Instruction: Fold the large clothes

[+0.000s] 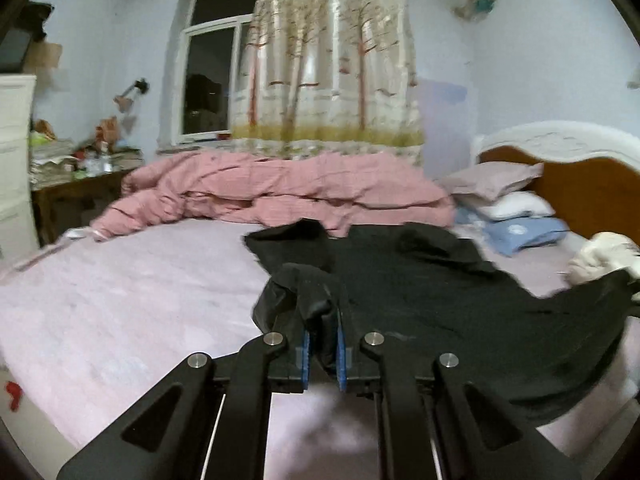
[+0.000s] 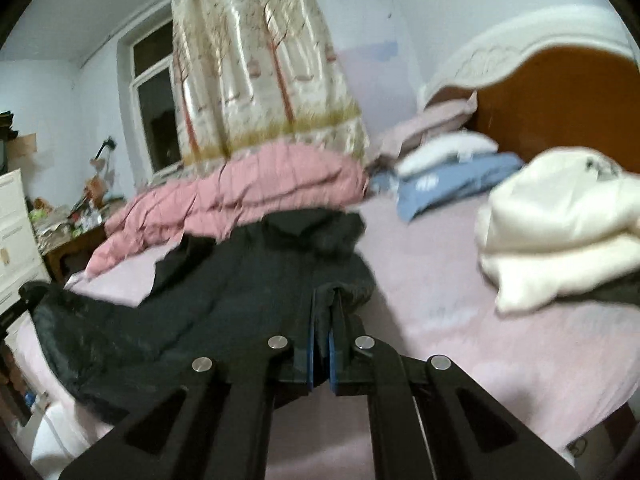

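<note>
Both grippers are clamped on the same black garment (image 1: 420,292), each pinching a bunched edge of it. The left gripper (image 1: 322,312) has dark cloth wadded between its blue-padded fingers, and the right gripper (image 2: 325,320) bites a hem fold just ahead of its tips. The garment hangs slack between them and trails forward onto the pink bed (image 1: 120,300), its far end lying against the heaped pink quilt (image 1: 280,188) beyond.

I judge this to be the lift before a fold. To do it well, the two hands should rise together and draw apart until the cloth between them goes taut, so the body of the garment hangs flat rather than twisted. The grips look shallow and bunched; a sharp tug could pull cloth out of either one, so a steady pull seems wiser. The piece should then be laid onto bare sheet, short of the quilt.

The right wrist view shows a folded cream garment (image 2: 560,232) off to the right of that gripper, large and close, which the left wrist view catches only at its far right edge. The left view alone shows the cluttered side table (image 1: 80,168) clearly.
</note>
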`<state>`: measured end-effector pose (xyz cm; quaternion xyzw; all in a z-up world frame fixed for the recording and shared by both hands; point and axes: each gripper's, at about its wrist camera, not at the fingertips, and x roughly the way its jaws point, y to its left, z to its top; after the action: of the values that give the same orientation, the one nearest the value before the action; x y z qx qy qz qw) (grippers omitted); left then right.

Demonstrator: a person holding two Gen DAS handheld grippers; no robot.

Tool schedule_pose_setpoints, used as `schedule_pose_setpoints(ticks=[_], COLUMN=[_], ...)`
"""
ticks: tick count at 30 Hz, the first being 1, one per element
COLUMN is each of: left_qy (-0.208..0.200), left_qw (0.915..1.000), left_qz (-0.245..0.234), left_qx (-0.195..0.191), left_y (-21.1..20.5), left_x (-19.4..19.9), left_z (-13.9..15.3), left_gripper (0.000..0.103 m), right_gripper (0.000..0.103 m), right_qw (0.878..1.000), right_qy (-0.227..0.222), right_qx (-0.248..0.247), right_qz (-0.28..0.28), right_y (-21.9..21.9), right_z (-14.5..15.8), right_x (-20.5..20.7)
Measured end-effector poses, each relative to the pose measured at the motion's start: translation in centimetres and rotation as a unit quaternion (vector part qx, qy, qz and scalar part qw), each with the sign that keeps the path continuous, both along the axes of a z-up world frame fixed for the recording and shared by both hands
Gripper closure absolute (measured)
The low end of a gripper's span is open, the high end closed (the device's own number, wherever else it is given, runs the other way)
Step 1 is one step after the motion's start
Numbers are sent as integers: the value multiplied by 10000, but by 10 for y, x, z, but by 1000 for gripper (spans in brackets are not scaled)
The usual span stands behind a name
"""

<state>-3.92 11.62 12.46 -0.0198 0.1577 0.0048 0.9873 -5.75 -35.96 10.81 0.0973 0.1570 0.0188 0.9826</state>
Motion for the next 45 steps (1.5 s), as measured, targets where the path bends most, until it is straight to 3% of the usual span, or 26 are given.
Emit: schedule_pose_setpoints(ticks=[2, 4, 5, 8, 10, 12, 14, 15, 16, 17, 20, 23, 26, 29, 31, 32, 33, 34, 35, 36, 39, 42, 44, 45], left_qy=[247, 638, 807, 1536, 1715, 1625, 1339, 1213, 1104, 1070, 1015, 1100, 1435, 2127, 2288, 2223, 2086, 1874, 1703, 1570, 1206, 1272, 1368, 1424], left_qw=[9991, 9945, 9934, 9875, 9835, 9842, 9876, 9887, 9898, 9902, 9914, 9921, 9879, 9725, 9661, 9667, 9698, 9749, 9789, 9808, 9838, 9846, 9846, 9848], left_qz=[129, 123, 120, 355, 558, 706, 808, 870, 879, 871, 739, 456, 276, -47, -86, -93, -62, 51, 273, 342, 254, 148, 86, 101], left_qx=[-333, -822, -801, 34, 128, -5, -128, -160, -187, -199, -372, -401, -526, -951, -1196, -1268, -1263, -1204, -1091, -1103, -1302, -1186, -1089, -990], left_y=[14, 30, 32, 17, 16, 19, 30, 34, 37, 39, 40, 33, 32, 35, 38, 38, 38, 37, 38, 39, 47, 49, 51, 51], left_x=[37, 89, 113, 183, 205, 205, 186, 177, 169, 163, 144, 132, 134, 148, 150, 147, 141, 133, 125, 117, 93, 79, 75, 75], left_z=[-2, -11, -18, -47, -64, -70, -70, -69, -67, -65, -59, -62, -84, -117, -133, -135, -133, -127, -120, -115, -105, -107, -110, -111], left_gripper=[94, 93, 90, 79, 73, 65, 26, 22, 22, 22, 20, 9, 9, 9, 14, 25, 34, 66, 92, 93, 98, 99, 97, 93], right_gripper=[99, 99, 99, 98, 93, 85, 58, 22, 6, 6, 6, 6, 6, 10, 25, 31, 60, 79, 82, 87, 89, 86, 72, 54], right_qw=[9997, 10000, 9998, 9950, 9867, 9829, 9869, 9895, 9922, 9944, 9924, 9909, 9831, 9725, 9662, 9677, 9695, 9697, 9719, 9752, 9859, 9861, 9860, 9871], right_qy=[-140, -4, 171, 987, 1601, 1784, 1511, 1299, 1071, 879, 1090, 1216, 1745, 2097, 2300, 2269, 2177, 2113, 1965, 1815, 1423, 1626, 1666, 1603], right_qx=[-99, -48, -26, -132, -292, -337, -327, -303, -245, -162, 58, 457, 553, 925, 1076, 1034, 1059, 1153, 1249, 1236, 872, 276, 90, 58], right_qz=[-150, -20, 45, 112, -29, -294, -471, -559, -595, -559, -563, -364, 43, 413, 435, 380, 384, 406, 334, 269, 142, 190, 62, -36], right_y=[-1, -8, -8, -1, 5, 6, 3, 0, -4, -8, -24, -33, -30, -29, -27, -26, -26, -28, -30, -31, -23, -9, -8, -12], right_z=[11, 17, 17, -1, -23, -41, -46, -48, -49, -51, -58, -63, -78, -99, -112, -114, -113, -112, -109, -107, -93, -90, -90, -89], right_x=[32, 74, 101, 180, 221, 233, 222, 212, 203, 195, 188, 175, 166, 161, 160, 159, 156, 155, 149, 143, 117, 107, 102, 98])
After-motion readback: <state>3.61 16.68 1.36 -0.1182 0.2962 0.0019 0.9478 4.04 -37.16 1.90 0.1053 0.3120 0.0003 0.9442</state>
